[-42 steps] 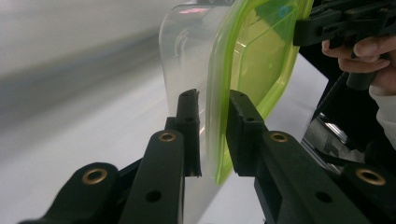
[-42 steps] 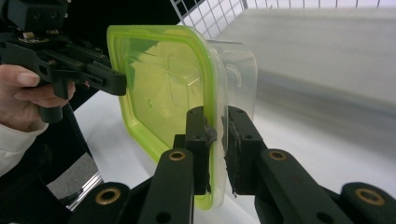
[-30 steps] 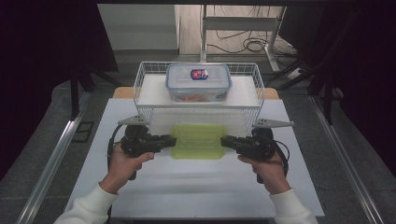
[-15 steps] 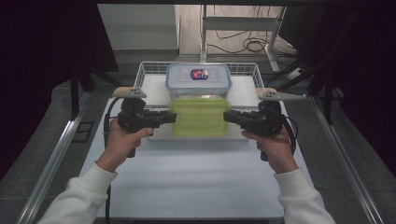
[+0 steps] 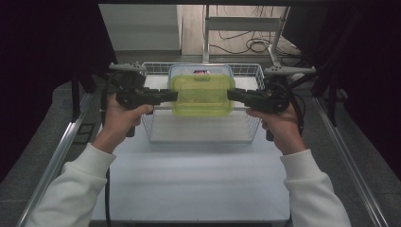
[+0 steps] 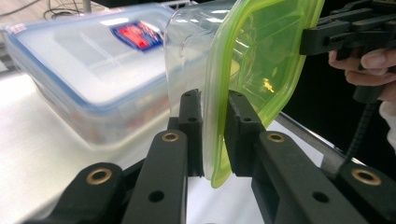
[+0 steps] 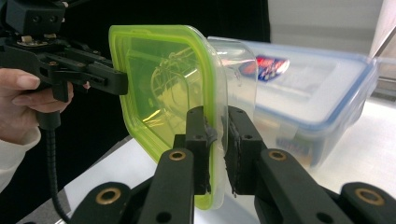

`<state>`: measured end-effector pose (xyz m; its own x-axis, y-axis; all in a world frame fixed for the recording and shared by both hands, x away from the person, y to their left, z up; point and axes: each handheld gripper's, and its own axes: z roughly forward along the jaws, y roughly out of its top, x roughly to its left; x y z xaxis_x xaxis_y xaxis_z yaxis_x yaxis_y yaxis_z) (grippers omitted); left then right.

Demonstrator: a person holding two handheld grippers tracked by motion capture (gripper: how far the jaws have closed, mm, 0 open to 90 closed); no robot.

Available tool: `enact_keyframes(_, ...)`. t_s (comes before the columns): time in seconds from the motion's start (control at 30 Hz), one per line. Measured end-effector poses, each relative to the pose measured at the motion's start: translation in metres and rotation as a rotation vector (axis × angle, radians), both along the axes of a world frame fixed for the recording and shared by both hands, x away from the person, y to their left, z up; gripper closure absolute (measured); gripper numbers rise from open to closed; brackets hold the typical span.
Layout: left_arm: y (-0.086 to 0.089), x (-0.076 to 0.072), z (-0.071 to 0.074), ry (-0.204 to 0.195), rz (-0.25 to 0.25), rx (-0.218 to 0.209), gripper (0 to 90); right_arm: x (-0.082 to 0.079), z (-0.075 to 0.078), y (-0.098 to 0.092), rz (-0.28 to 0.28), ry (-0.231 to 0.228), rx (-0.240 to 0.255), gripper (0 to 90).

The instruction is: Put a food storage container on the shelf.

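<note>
A: What are you holding there?

B: You have a clear plastic container with a lime-green lid (image 5: 202, 95), rounded at the corners, the lid translucent enough to show the tub through it. You hold it in the air over the white wire basket (image 5: 156, 124), just in front of the second box.

A: How do your tongs sit on it?

B: Your left tongs (image 5: 171, 95) pinch the lid's rim at its left end, jaws nearly together with only the green edge between the pads. In the left gripper view the left tongs (image 6: 215, 135) clamp that rim from both sides. Your right tongs (image 5: 232, 95) do the same at the right end; in the right gripper view the right tongs (image 7: 217, 140) are shut on the rim.

A: And the count?

B: Two containers: the green-lidded one, and one clear container with a blue-edged lid and a red-and-blue label (image 6: 84, 70) resting in the basket. One basket, on one white tabletop (image 5: 189, 189). Two tongs, one in each of your hands.
</note>
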<state>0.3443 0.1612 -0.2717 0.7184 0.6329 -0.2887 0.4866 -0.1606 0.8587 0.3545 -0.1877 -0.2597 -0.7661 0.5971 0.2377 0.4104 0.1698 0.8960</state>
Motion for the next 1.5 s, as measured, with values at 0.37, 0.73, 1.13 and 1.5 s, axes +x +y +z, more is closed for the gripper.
enact_keyframes(0.37, 0.006, 0.036, 0.026, 0.024, 0.02, -0.027, 79.1, 0.041, 0.028, 0.008, -0.022, 0.036, 0.007, 79.7)
enact_keyframes(0.73, 0.005, 0.066, 0.016, 0.066, 0.057, -0.015, 79.6, 0.076, 0.016, 0.011, -0.045, 0.115, 0.016, 79.3)
enact_keyframes(1.13, 0.007, 0.084, 0.01, 0.113, 0.068, -0.109, 76.3, 0.105, 0.012, 0.013, -0.071, 0.175, 0.068, 74.0)
enact_keyframes(1.5, 0.0, 0.096, 0.003, 0.136, 0.141, -0.089, 59.4, 0.115, 0.0, 0.017, -0.108, 0.199, 0.102, 67.4)
